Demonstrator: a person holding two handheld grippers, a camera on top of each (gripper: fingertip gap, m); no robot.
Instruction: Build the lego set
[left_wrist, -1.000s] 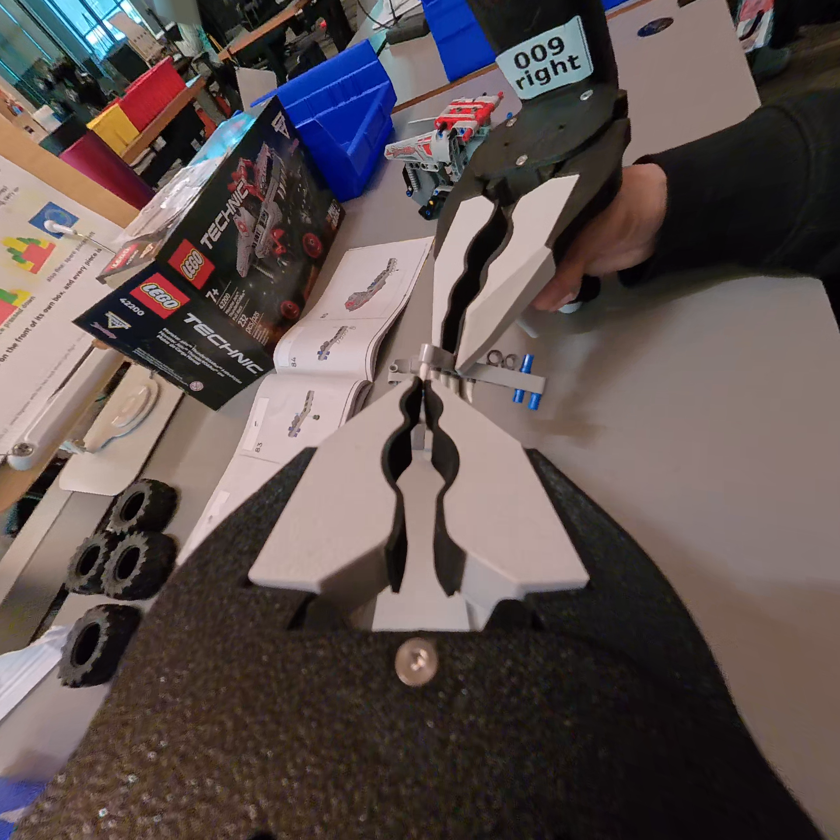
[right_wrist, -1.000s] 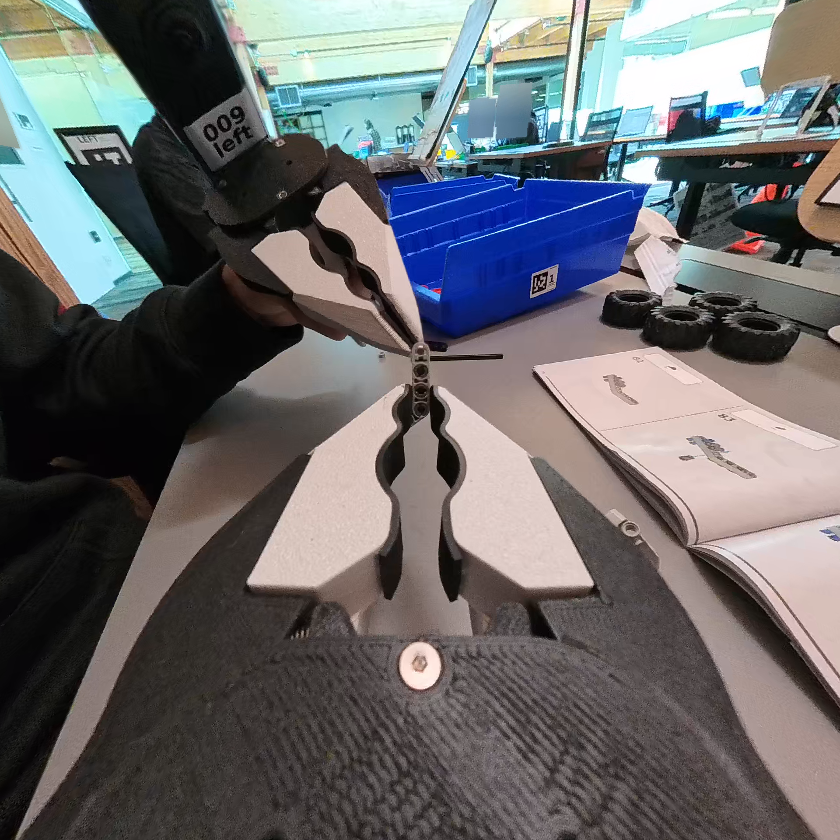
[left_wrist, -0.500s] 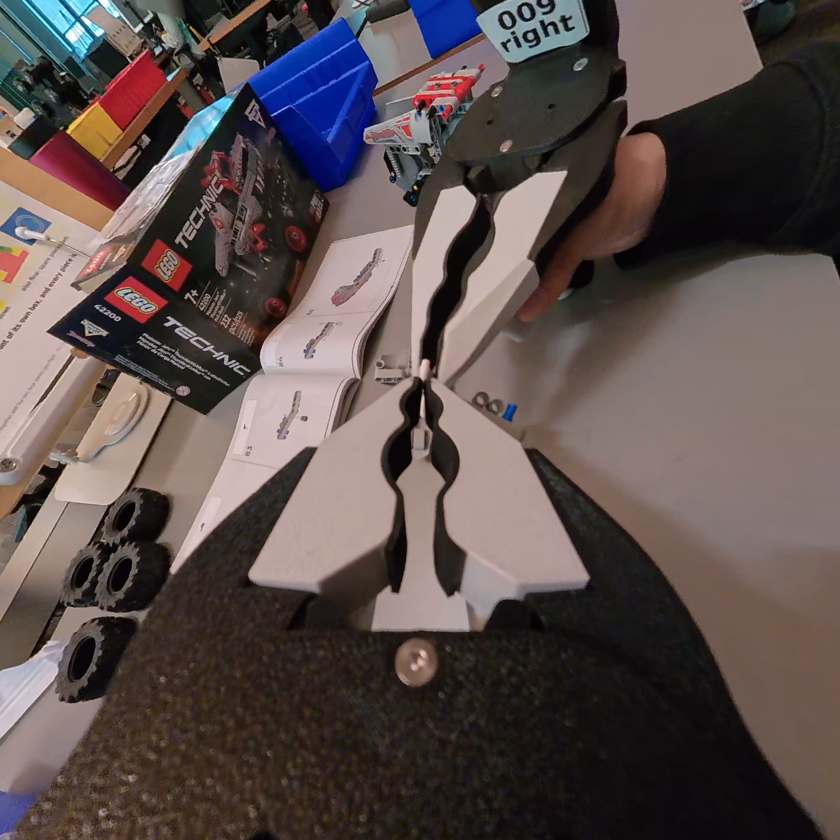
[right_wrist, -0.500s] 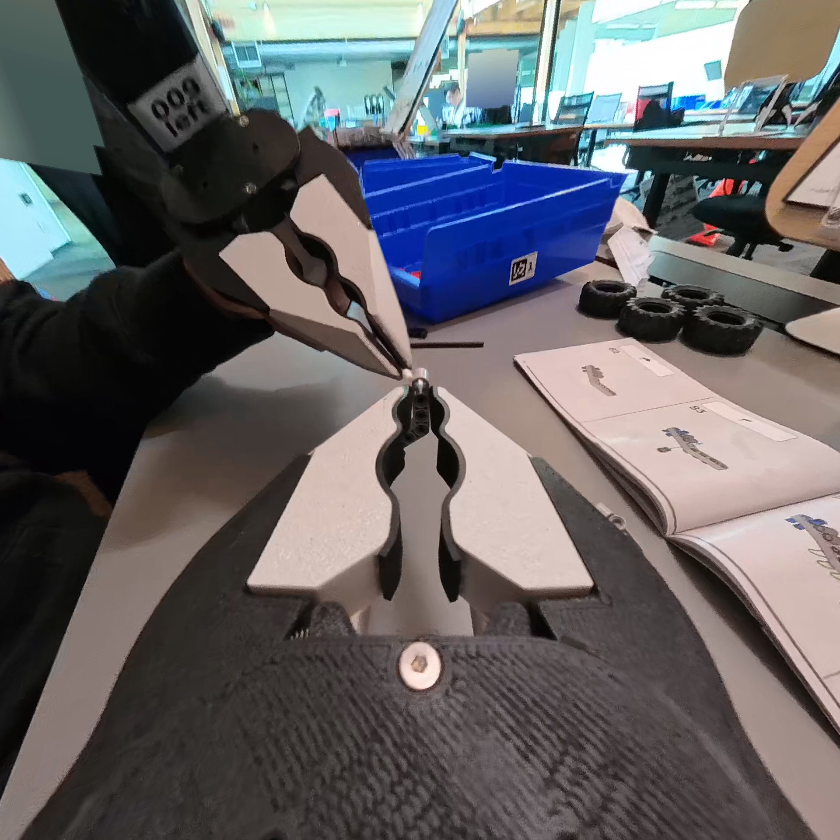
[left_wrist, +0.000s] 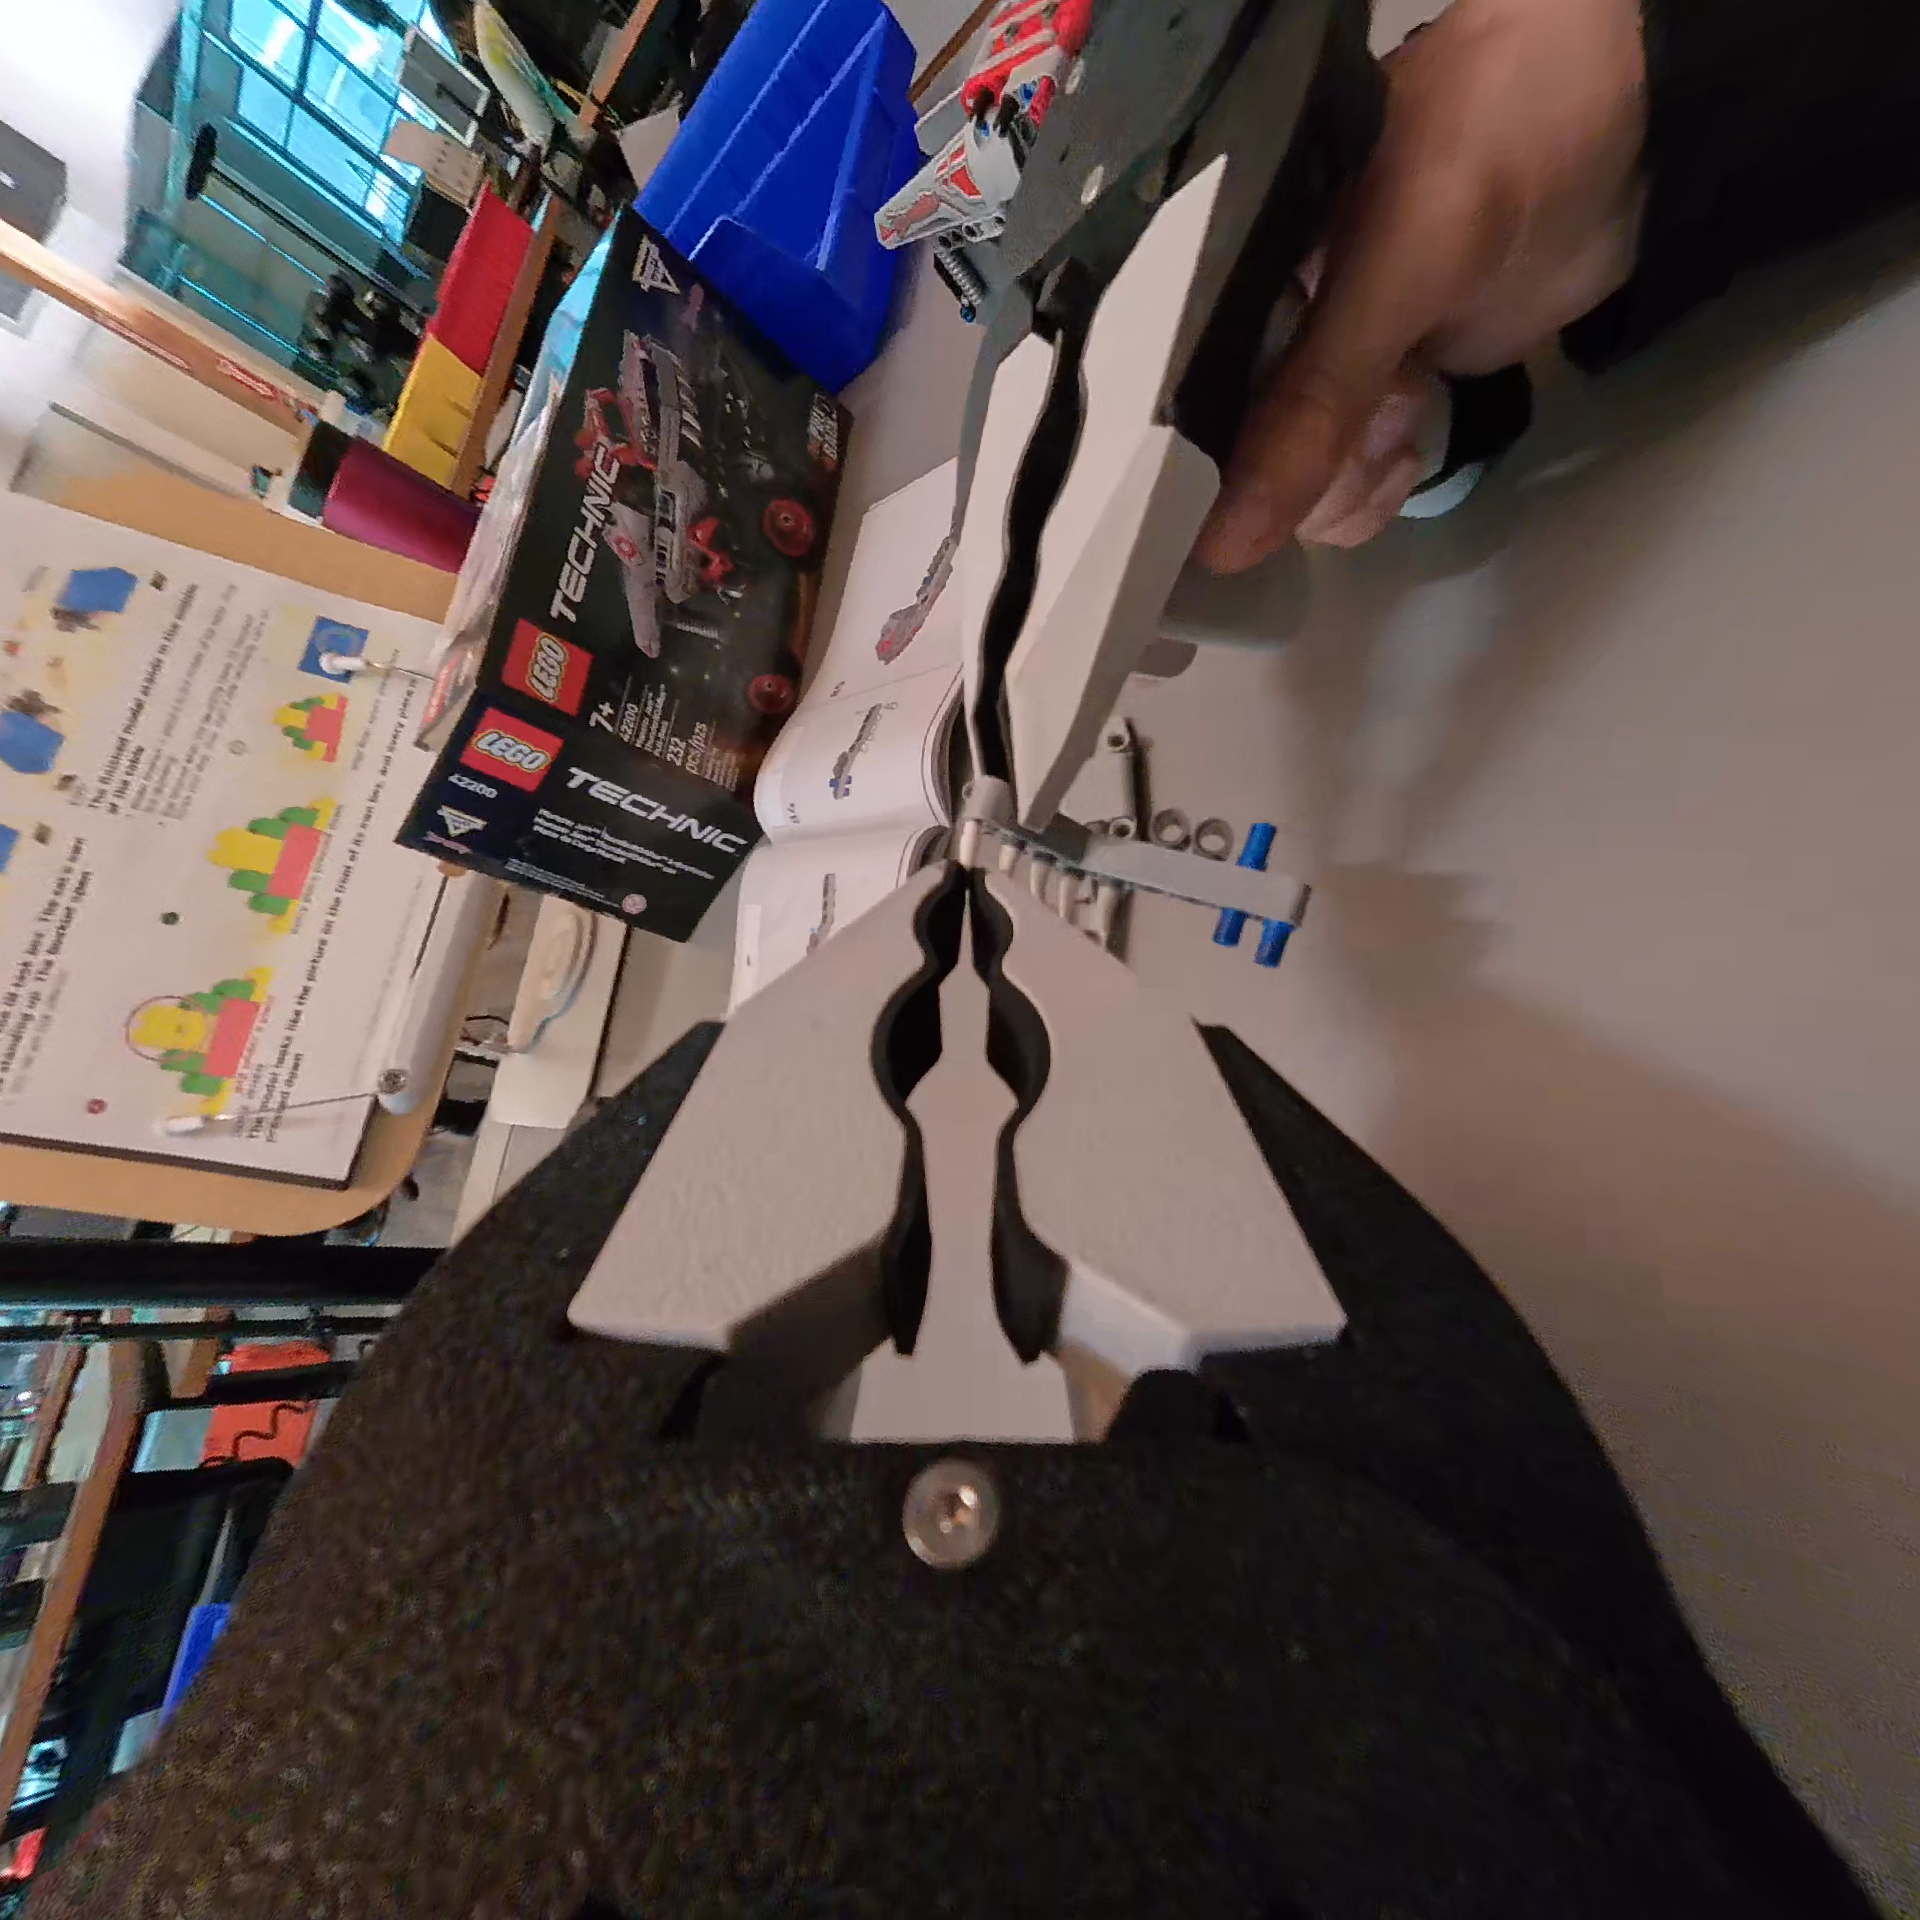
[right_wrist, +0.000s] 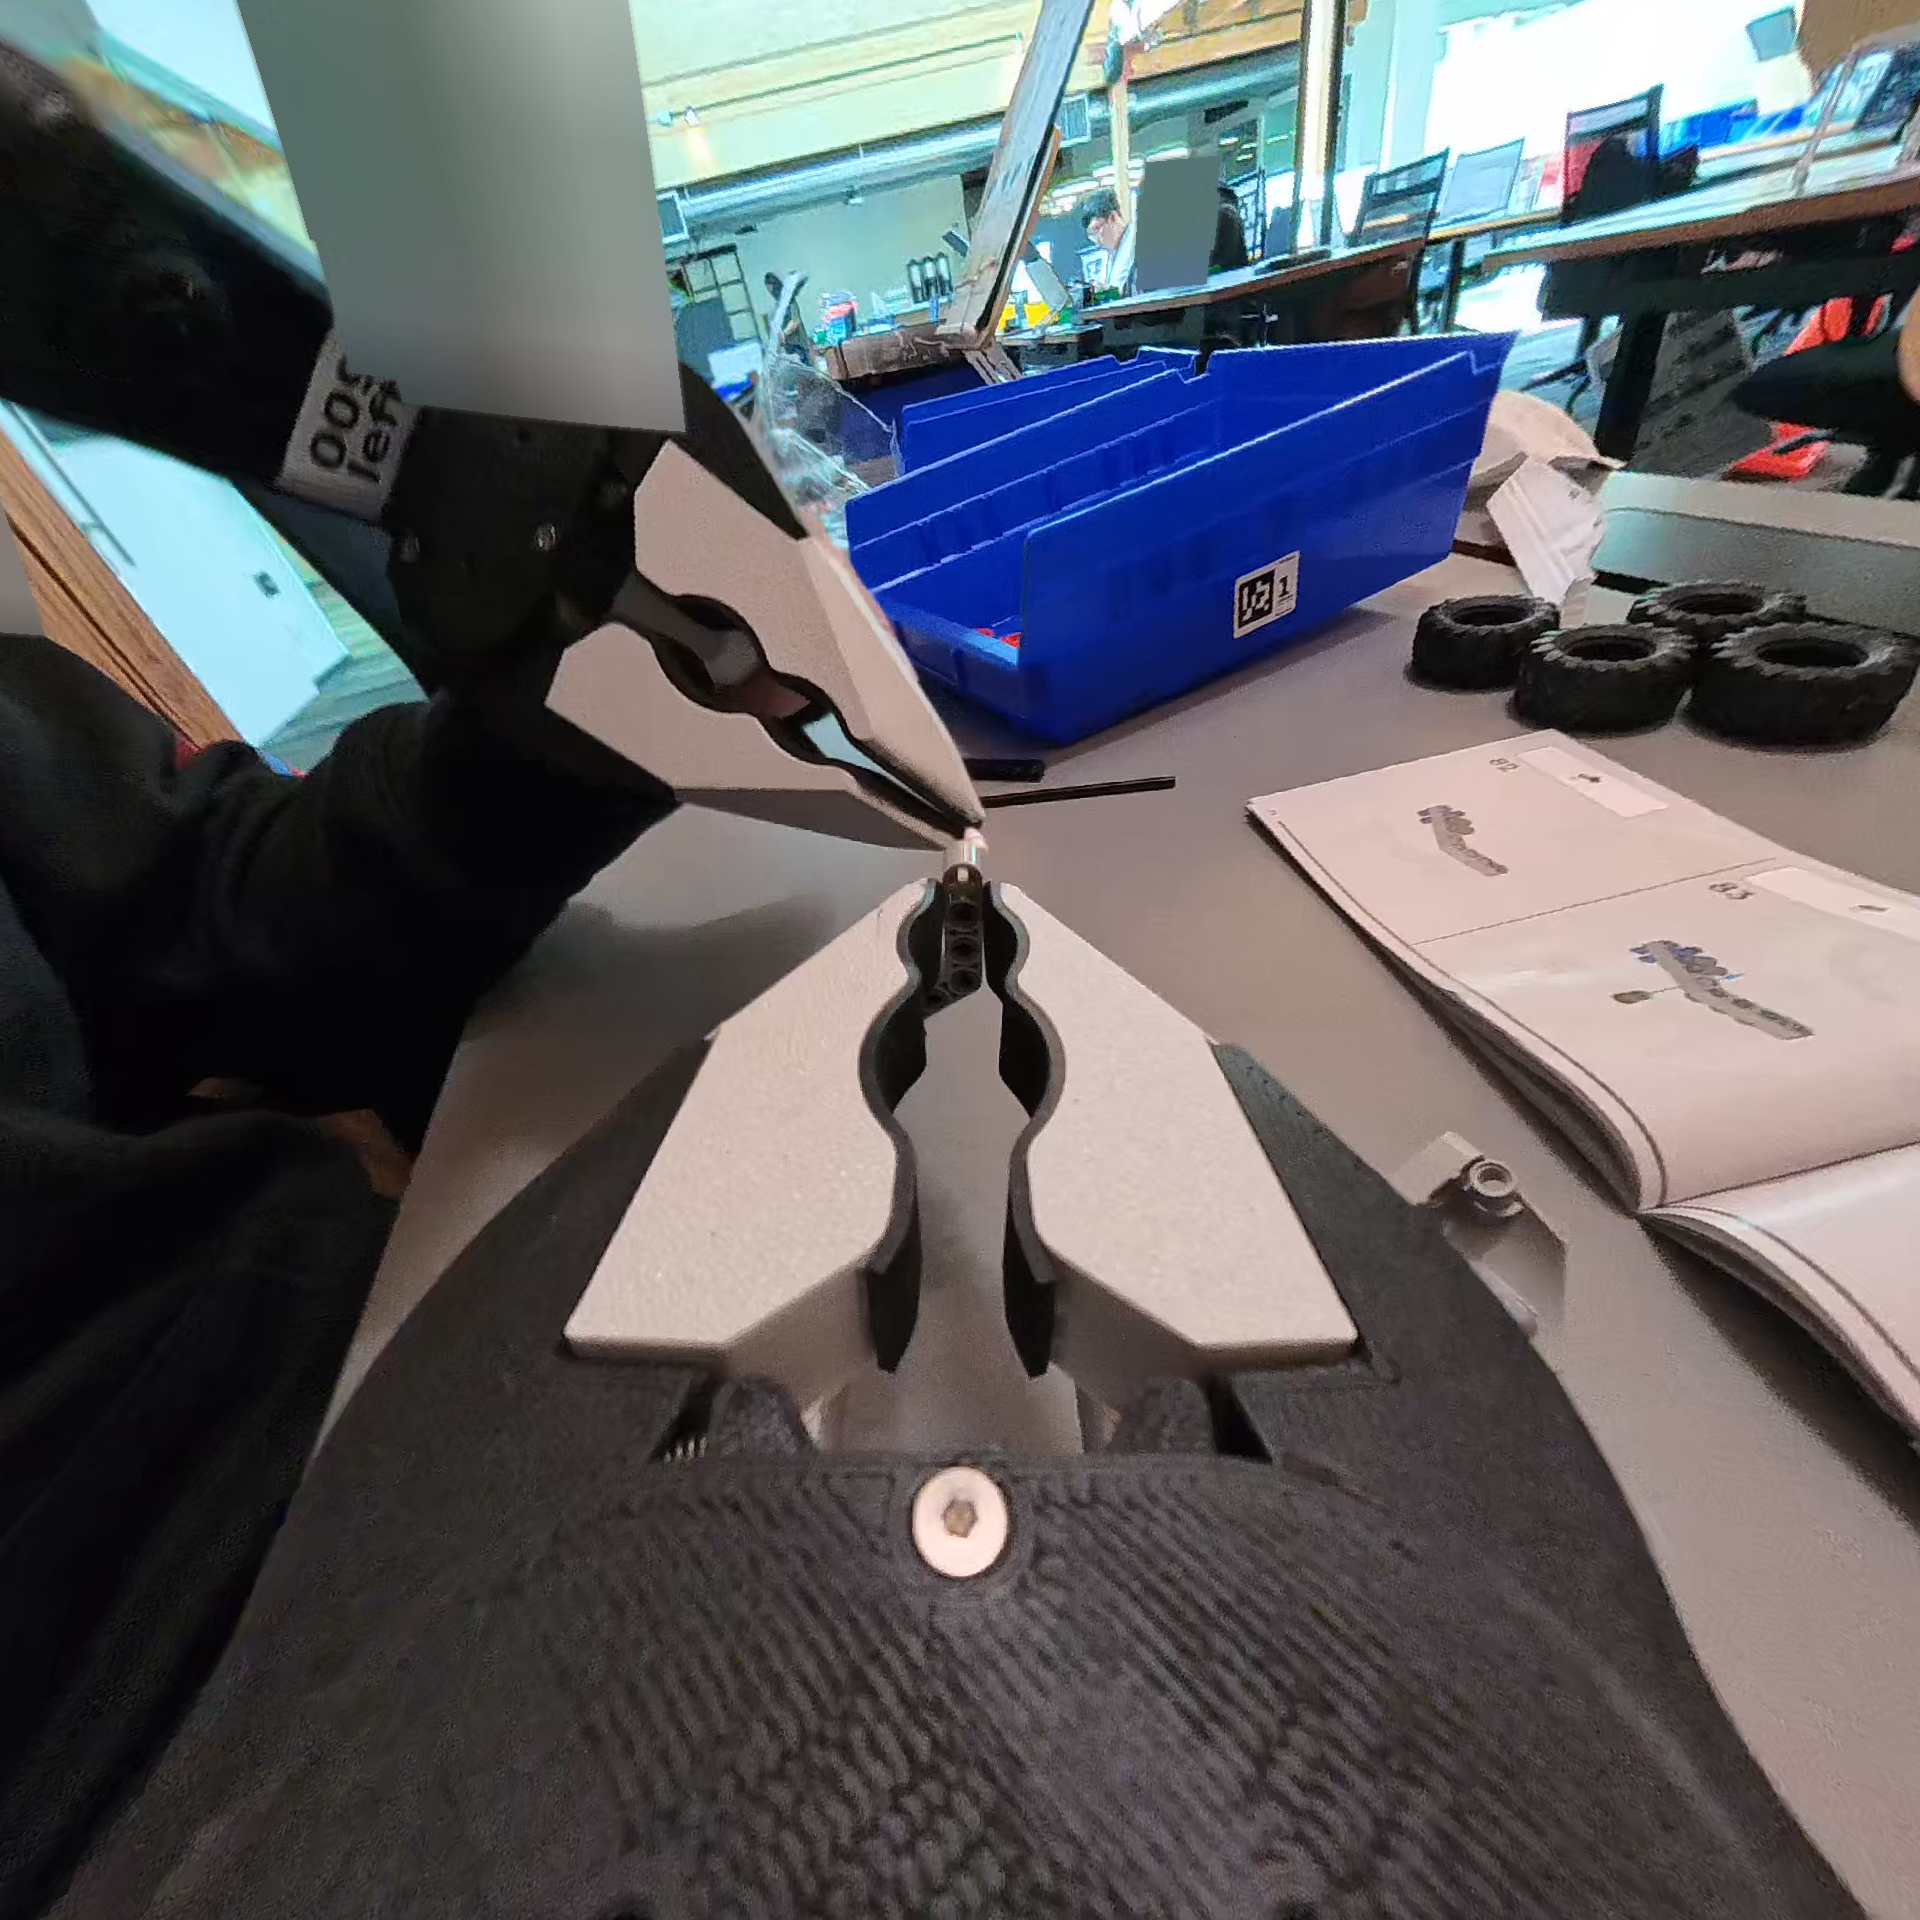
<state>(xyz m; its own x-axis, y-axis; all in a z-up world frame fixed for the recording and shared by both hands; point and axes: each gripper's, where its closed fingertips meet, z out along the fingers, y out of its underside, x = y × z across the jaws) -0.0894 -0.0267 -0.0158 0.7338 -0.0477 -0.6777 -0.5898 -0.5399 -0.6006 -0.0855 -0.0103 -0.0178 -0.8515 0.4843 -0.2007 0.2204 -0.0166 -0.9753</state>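
Note:
My right gripper (right_wrist: 961, 891) is shut on a grey beam (right_wrist: 961, 940) with round holes, end-on between its tips. In the left wrist view the beam (left_wrist: 1164, 873) sticks out sideways with two blue pins (left_wrist: 1247, 920) in it. My left gripper (left_wrist: 966, 881) is shut on a small light grey pin (left_wrist: 982, 812). The pin (right_wrist: 968, 847) touches the beam's near end. The two grippers meet tip to tip above the grey table (right_wrist: 1195, 935). The left gripper (right_wrist: 961, 821) comes in from the upper left in the right wrist view, and the right gripper (left_wrist: 997, 800) comes from above in the left wrist view.
An open instruction booklet (right_wrist: 1610, 935) lies to the right, with several black tyres (right_wrist: 1662, 665) behind it. A blue bin (right_wrist: 1195, 561) and a black axle (right_wrist: 1081, 790) lie beyond the tips. The set's box (left_wrist: 644, 623), a part-built red and white model (left_wrist: 977, 177) and loose small parts (left_wrist: 1184, 831) are on the table. Less than 4 cm separates the two grippers' tips.
My left gripper has rolled to one side and kept its tip against the right gripper's tip. The beam now sits deeper between the right fingers. Both grippers stay shut.

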